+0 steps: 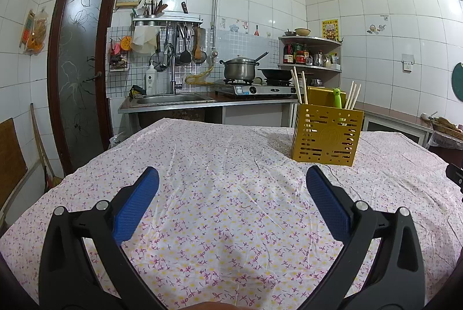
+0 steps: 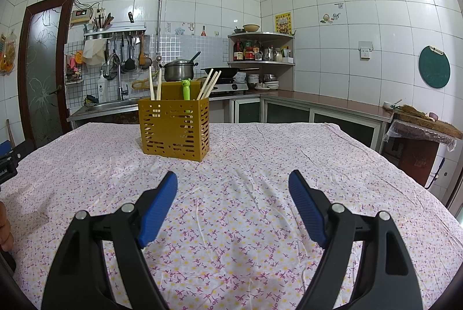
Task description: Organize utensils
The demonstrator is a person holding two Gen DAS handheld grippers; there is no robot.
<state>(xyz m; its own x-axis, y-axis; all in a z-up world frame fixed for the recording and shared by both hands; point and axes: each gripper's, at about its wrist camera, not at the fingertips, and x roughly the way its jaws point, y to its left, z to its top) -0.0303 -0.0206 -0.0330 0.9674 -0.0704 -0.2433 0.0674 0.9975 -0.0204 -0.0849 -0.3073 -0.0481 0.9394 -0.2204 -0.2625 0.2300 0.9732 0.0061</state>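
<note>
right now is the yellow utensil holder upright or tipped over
Upright: the utensil holder stands flat on the tablecloth, with chopsticks sticking up out of it.

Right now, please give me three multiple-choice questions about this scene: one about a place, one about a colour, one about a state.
1. Where does the utensil holder stand?
A. on the tablecloth
B. in the sink
C. on the stove

2. What colour is the holder?
A. white
B. mustard yellow
C. red

3. How is the right gripper?
A. shut on chopsticks
B. shut, empty
C. open, empty

Answers: 1 A, its base rests on the flowered cloth. 2 B, its slotted walls are mustard yellow. 3 C, the blue pads stand wide apart over bare cloth.
</note>
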